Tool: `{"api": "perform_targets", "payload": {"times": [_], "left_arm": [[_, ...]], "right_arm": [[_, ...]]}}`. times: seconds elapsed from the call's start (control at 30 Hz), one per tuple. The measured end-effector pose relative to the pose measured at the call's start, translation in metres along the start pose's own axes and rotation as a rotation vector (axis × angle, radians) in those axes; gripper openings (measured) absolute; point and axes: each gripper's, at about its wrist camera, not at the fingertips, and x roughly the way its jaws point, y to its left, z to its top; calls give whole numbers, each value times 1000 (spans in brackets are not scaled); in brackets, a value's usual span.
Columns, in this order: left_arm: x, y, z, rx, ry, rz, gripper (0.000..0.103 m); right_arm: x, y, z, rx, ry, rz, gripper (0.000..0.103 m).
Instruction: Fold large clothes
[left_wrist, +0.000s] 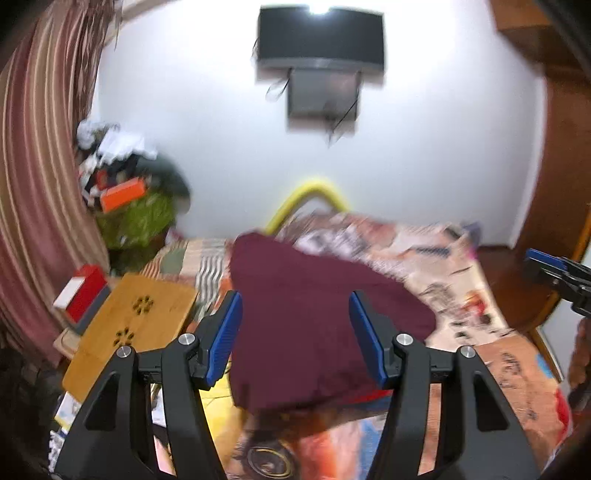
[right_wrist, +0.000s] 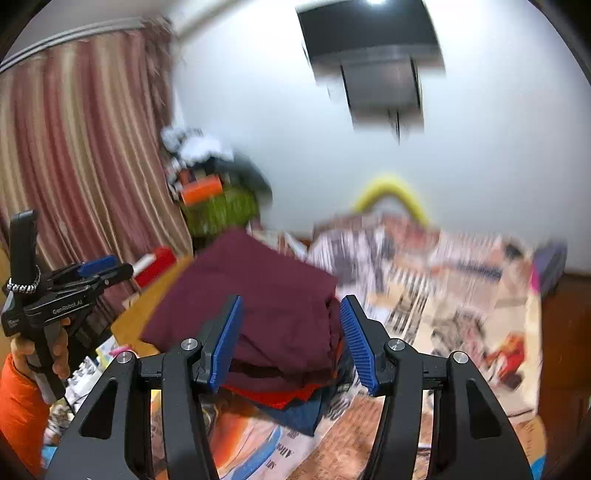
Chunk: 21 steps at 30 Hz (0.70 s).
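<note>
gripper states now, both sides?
Left gripper: open, holding nothing; maroon garment lies beyond it.
Right gripper: open, holding nothing.

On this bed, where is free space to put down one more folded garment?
The printed bedsheet lies bare right of the maroon garment, up to the wooden furniture. A smaller patch lies in front of the pile. Left is crowded: bamboo tray, red box, clutter by the curtain.

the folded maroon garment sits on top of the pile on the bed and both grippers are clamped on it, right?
Not quite. The maroon garment does top the pile on the bed, but each wrist view shows the left gripper and the right gripper open, clamping nothing.
</note>
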Motion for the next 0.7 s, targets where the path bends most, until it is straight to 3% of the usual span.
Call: {"api": "perform_targets", "payload": {"times": [0.23,0.43,0.63,0.7], "left_arm": [[-124,-36,-21,-3,-242,-40,59],[-198,-65,-51,40,-428,41,60],[-222,-78,-84,-12,-474,75,89],[-222,-79,-92,-32,-465,89,95]], "right_arm": [[-112,47,-19,-68,-243,34,52],[-159,76,-45,-135,-343,-43,52],[-155,80,-57,-100,-330,-40,53],[-154,81,-59,-91,-320,-39,66]]}}
